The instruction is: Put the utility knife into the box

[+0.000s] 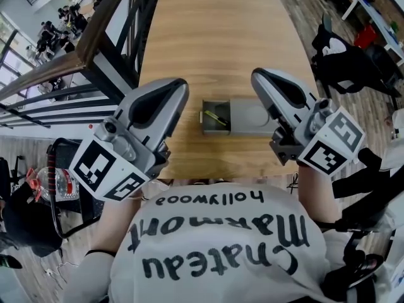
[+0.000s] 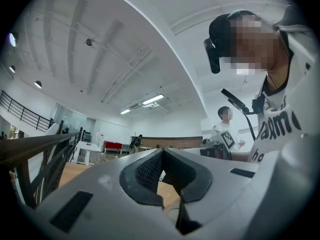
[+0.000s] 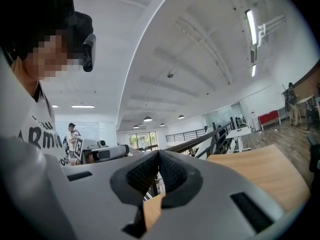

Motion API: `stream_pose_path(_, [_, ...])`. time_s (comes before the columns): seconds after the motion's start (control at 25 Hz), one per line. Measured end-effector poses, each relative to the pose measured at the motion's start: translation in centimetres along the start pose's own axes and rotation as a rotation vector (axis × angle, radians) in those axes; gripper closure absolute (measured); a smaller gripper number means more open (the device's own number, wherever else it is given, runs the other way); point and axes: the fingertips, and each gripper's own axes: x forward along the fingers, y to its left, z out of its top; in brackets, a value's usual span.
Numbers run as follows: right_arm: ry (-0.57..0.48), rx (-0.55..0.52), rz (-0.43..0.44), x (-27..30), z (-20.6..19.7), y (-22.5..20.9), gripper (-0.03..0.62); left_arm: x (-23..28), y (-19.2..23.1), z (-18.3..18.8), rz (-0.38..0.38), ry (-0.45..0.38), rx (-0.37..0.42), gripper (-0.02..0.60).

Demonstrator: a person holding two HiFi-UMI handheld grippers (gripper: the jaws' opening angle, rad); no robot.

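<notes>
The knife (image 1: 215, 117) is lying inside the open end of the box (image 1: 251, 117), which is sitting near the desk's (image 1: 214, 36) front edge, so the task looks done. The left claw (image 1: 178, 86) and right claw (image 1: 257, 76) are hovering either side of it, both pinched together and gripping nothing, likely to leave the box undisturbed.

**Camera setup: one top-down, two pitched up**

Head view: sits above the person's chest, facing steeply down. The worktop (image 1: 214, 36) runs away from it, with the left gripper (image 1: 173, 90) and right gripper (image 1: 262, 77) close in front. Both gripper views sit right behind their own jaws, pitched up at the ceiling (image 2: 125, 44) and turned inward. Each catches the person's torso (image 2: 280, 129) and the other gripper. Worktop slivers show in all three.
</notes>
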Motion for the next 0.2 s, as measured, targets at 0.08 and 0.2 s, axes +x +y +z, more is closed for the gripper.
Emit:
stream_pose_path(0.08, [0.001, -0.001, -0.001, -0.1, -0.3, 0.4, 0.585, -0.5, -0.2, -0.2, -0.002, -0.001, 0.0, 0.575])
stream_pose_path(0.2, [0.002, -0.002, 0.002, 0.1, -0.8, 1.0, 0.586, -1.3, -0.3, -0.4, -0.001, -0.003, 0.0, 0.575])
